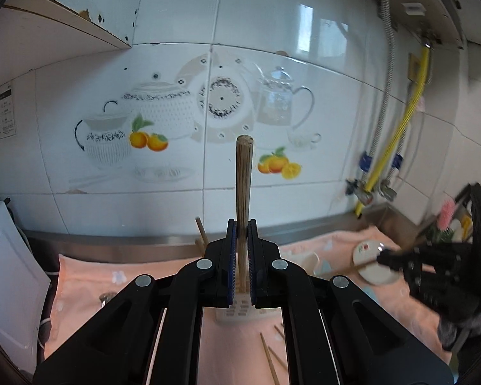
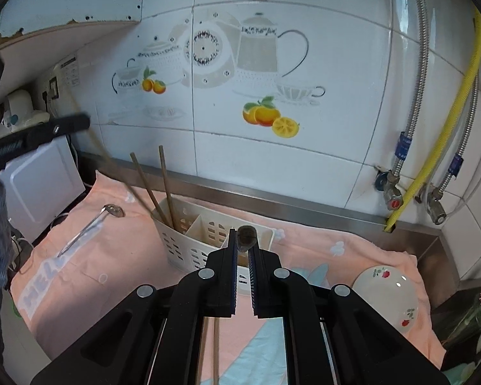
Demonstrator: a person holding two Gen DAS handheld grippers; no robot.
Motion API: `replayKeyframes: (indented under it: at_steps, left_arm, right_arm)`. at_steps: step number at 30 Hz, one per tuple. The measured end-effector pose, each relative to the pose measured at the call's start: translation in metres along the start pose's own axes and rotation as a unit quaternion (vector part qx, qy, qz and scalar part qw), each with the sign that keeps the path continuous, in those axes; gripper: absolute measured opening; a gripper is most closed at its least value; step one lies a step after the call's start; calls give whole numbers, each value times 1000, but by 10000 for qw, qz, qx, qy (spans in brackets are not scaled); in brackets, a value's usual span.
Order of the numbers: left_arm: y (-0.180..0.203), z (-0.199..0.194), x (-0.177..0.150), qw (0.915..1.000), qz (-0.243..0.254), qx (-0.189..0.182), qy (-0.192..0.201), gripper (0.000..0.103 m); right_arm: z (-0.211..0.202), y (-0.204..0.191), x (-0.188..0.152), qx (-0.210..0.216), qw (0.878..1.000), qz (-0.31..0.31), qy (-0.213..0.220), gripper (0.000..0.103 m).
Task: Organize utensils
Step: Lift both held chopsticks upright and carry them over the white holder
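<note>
My left gripper (image 1: 242, 226) is shut on a wooden chopstick (image 1: 244, 173) that stands upright, above the white slotted utensil caddy (image 1: 240, 312). My right gripper (image 2: 243, 240) is shut on another chopstick (image 2: 246, 235), seen end-on, with its lower length (image 2: 215, 346) showing below the jaws. It hovers just in front of the caddy (image 2: 189, 243), whose left compartment holds two chopsticks (image 2: 166, 186). Loose chopsticks (image 1: 269, 362) lie on the pink cloth (image 1: 89, 276). A metal ladle (image 2: 89, 227) lies left of the caddy.
A white floral bowl (image 2: 388, 295) rests on the cloth at the right. A white appliance (image 2: 38, 179) stands at the left end of the counter. Water valves (image 2: 392, 197) and a yellow hose (image 2: 445, 134) hang on the tiled wall at the right.
</note>
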State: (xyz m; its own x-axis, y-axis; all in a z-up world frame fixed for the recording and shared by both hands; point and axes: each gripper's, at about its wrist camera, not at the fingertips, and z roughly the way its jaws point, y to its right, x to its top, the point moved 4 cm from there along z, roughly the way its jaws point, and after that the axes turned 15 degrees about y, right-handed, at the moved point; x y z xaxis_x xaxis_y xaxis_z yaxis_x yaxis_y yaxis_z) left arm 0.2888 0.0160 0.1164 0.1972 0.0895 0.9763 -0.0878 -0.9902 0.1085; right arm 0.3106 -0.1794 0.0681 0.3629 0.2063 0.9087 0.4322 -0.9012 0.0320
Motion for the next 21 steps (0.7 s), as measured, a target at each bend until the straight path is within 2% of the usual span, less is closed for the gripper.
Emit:
replayKeyframes:
  at_steps: [4,12,21]
  left_arm:
    - [-4,21,-7,9999,-118,32,-105,5]
    - [-21,55,-43,9974,-397,144,-581,5]
    - [-33,79,-72,9939,-459,279,-961,6]
  right_arm:
    - [12,0,-5,13,9999,-37,-139,6]
    - [26,0,-12,63,9995,-61,-316,6]
    - [43,2,-19,55,9985,-55,-538,6]
